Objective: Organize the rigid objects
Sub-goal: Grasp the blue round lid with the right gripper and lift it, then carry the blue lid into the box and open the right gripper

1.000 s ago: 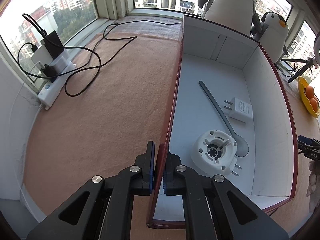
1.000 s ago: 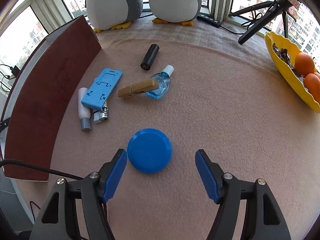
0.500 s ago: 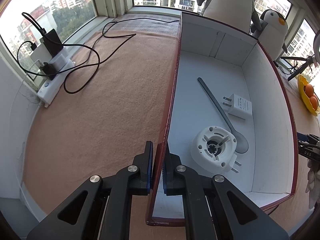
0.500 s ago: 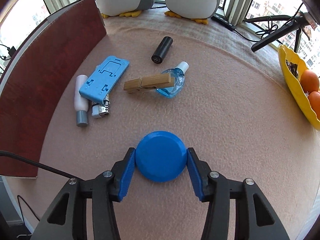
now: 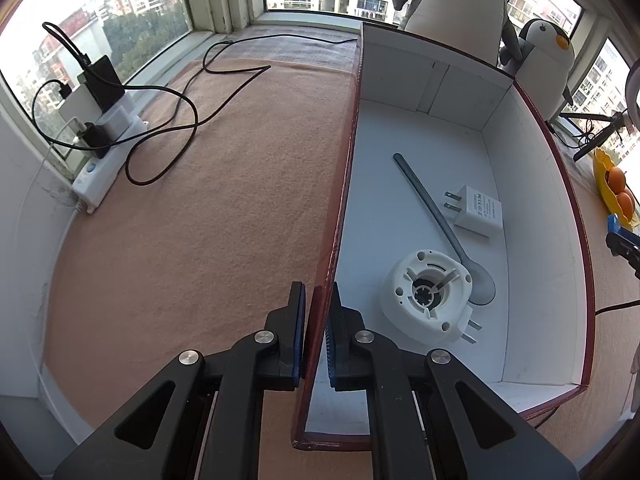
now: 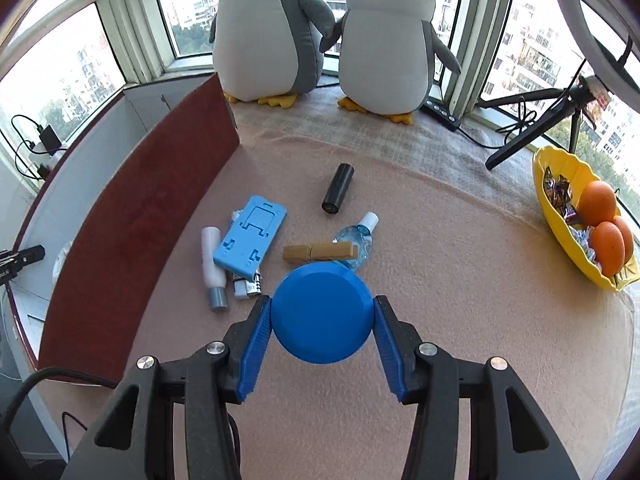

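Between the right hand-held gripper (image 6: 323,330) pads sits the clamped blue lid (image 6: 322,312), lifted off the worktop (image 6: 460,280). Next, I judge, carry it left into the box (image 5: 536,240), whose wall the left hand-held gripper (image 5: 317,336) pinches.

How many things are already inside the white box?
3, as far as I can see: a long grey spoon lying down the middle, a white plug charger beside its handle, and a round white plug-in part covering part of its bowl.
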Tool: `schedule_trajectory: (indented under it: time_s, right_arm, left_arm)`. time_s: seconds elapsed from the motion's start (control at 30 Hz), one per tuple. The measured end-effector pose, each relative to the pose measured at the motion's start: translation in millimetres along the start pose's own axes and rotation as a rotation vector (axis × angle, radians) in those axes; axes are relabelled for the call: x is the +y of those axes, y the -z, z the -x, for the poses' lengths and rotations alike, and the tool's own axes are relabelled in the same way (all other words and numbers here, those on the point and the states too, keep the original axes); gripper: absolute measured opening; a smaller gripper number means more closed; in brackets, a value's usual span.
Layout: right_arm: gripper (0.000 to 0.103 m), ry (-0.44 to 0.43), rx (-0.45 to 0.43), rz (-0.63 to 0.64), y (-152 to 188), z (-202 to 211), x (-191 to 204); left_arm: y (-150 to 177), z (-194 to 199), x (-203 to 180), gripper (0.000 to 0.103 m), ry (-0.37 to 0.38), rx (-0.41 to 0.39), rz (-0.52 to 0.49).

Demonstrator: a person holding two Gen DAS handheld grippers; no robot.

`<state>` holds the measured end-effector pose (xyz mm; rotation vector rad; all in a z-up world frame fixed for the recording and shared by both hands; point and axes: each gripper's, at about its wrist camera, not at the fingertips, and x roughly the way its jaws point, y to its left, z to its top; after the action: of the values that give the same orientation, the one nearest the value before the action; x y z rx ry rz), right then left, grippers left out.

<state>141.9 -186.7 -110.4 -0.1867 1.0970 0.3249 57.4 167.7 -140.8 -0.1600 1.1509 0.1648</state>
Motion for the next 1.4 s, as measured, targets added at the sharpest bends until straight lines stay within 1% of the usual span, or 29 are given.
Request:
schedule_trajectory:
  time_s: [0.07, 0.13, 0.3, 0.4, 0.57, 0.7, 0.87, 1.07, 1.33, 1.4]
  right_arm:
    - [0.046, -0.014, -0.039, 0.020, -9.6, 13.8, 10.7]
    - [0.046, -0.034, -0.070, 0.042, -19.1, 25.3, 22.3]
    - [0.046, -0.098, -0.115, 0.101, -34.4, 45.8, 55.1]
    - [0.046, -0.146, -0.113, 0.137, -41.4, 48.6, 77.1]
    - [0.046, -0.188, -0.104, 0.202, -50.2, 44.5, 118.7]
    - [0.046, -0.196, -0.085, 0.271, -55.7, 35.7, 151.5]
    - [0.046, -0.190, -0.030, 0.326, -58.2, 15.3, 183.5]
    - [0.046, -0.184, 0.001, 0.351, -57.0, 0.6, 198.2]
    - [0.046, -0.177, 0.003, 0.351, -57.7, -1.5, 198.9]
    - [0.046, -0.177, 0.003, 0.352, -57.7, -1.5, 198.9]
  left_arm:
    - [0.4, -0.3, 0.1, 0.011, 0.006, 0.003, -0.001]
    - [0.9, 0.1, -0.5, 0.011, 0.006, 0.003, -0.002]
    - [1.6, 0.5, -1.5, 0.011, 0.003, 0.001, -0.007]
    - [2.0, 0.9, -1.8, 0.011, 0.004, 0.000, -0.007]
    - [2.3, 1.5, -1.9, 0.011, 0.004, -0.002, -0.009]
    - [2.7, 1.7, -1.6, 0.011, 0.004, -0.003, -0.010]
    - [3.2, 2.4, -1.6, 0.011, 0.006, -0.006, -0.008]
    - [3.3, 3.2, -1.2, 0.011, 0.007, -0.012, -0.006]
    - [4.2, 6.1, -0.3, 0.011, 0.005, -0.024, -0.009]
    - [4.7, 7.0, -0.5, 0.009, 0.001, -0.030, -0.011]
